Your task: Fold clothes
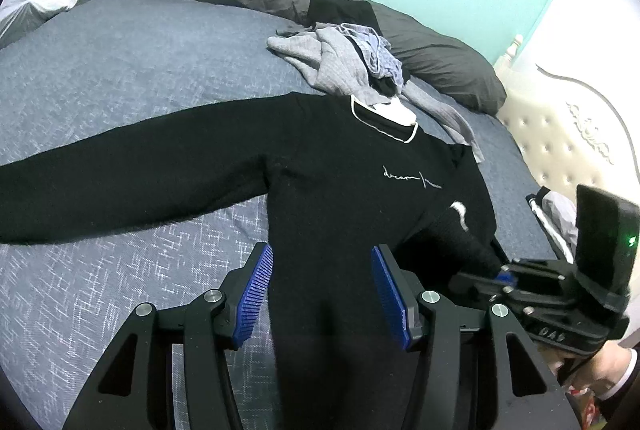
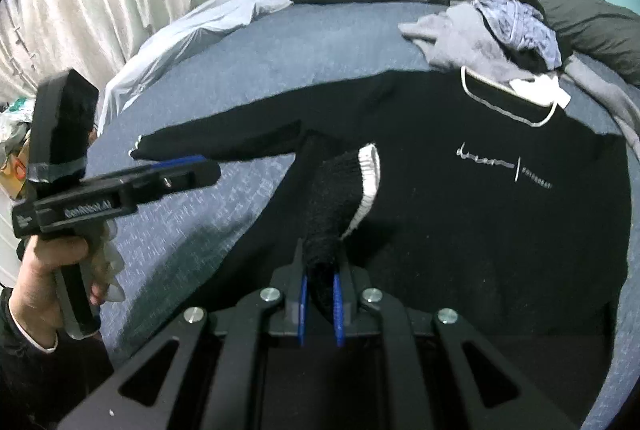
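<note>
The black sweater's one sleeve is being clamped across by the right claw, the other sleeve being left outstretched toward 9 o'clock while the left claw is being held apart.

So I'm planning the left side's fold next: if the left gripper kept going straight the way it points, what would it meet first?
Most likely the black sweater. The open left gripper has the sweater's body between and ahead of its fingers, along the edge near the outstretched sleeve. How high it is above the cloth is unclear.

Black sweater chest — script "dream", small print beside unreadable; left claw body — lettering blurred.
</note>
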A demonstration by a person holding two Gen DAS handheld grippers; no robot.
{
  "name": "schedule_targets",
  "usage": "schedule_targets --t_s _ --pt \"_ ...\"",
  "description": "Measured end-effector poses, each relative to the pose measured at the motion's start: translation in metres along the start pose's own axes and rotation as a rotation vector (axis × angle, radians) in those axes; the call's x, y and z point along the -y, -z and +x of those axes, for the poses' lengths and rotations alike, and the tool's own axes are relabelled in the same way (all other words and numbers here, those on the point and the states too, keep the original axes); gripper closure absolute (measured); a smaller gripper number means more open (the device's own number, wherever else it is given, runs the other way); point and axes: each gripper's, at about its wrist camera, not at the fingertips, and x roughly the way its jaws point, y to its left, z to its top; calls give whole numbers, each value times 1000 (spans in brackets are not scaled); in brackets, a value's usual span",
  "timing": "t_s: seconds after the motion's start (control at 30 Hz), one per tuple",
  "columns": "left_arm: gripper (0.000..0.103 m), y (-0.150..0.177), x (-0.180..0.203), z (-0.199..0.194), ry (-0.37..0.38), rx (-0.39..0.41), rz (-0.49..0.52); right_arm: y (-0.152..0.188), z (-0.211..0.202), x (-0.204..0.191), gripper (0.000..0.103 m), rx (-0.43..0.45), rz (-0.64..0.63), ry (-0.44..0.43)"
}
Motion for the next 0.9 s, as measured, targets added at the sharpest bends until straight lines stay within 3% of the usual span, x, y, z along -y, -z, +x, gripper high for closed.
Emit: schedule_targets --t_s 0.2,0.33,0.57,0.73,0.9 --pt "47 0 -1 3 7 -6 -7 10 16 -8 89 -64 -23 -12" --pt "47 1 -1 4 10 -13 -7 14 23 -12 76 -99 -28 -66" --pt "47 4 0 10 23 -36 -5 19 15 -3 76 -86 10 -73" --pt "47 12 8 24 43 -85 17 21 0 30 76 -66 88 10" --pt "47 27 26 43 58 -146 74 24 -30 93 74 -20 235 136"
